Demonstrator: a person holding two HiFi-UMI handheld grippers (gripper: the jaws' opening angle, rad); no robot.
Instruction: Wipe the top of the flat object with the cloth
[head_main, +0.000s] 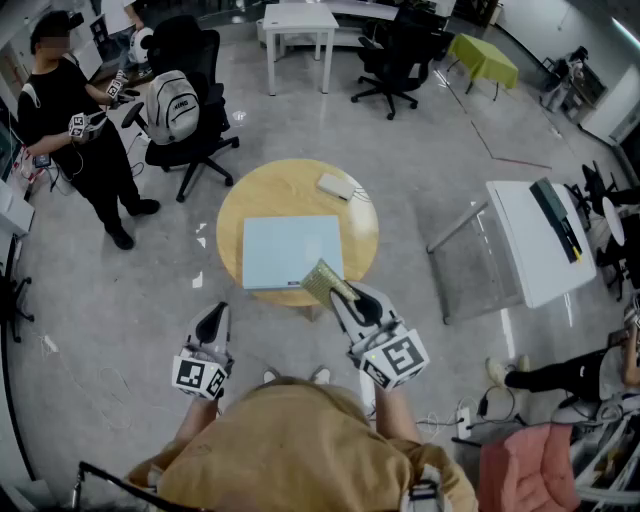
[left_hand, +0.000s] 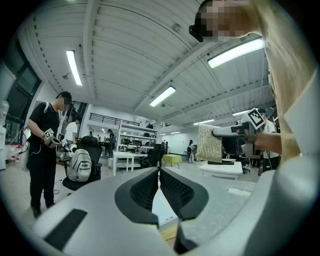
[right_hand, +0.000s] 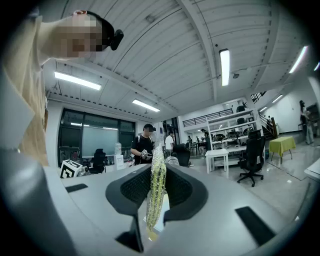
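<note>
Here, at the table's (head_main: 240, 205) near edge, the right gripper (head_main: 338, 296) clamps the cloth (head_main: 322, 279), seemingly light and limp, by one edge; the left gripper (head_main: 213, 320) hangs closed, empty.

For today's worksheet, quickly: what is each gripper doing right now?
Left gripper: jaws closed, holding nothing.
Right gripper: jaws closed on the cloth.

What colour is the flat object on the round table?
The flat object is pale blue; head view.

The cloth (head_main: 323, 281) hides the flat object's (head_main: 290, 250) near corner. The small pale thing (head_main: 336, 186) beyond, maybe a box, is unclear.
</note>
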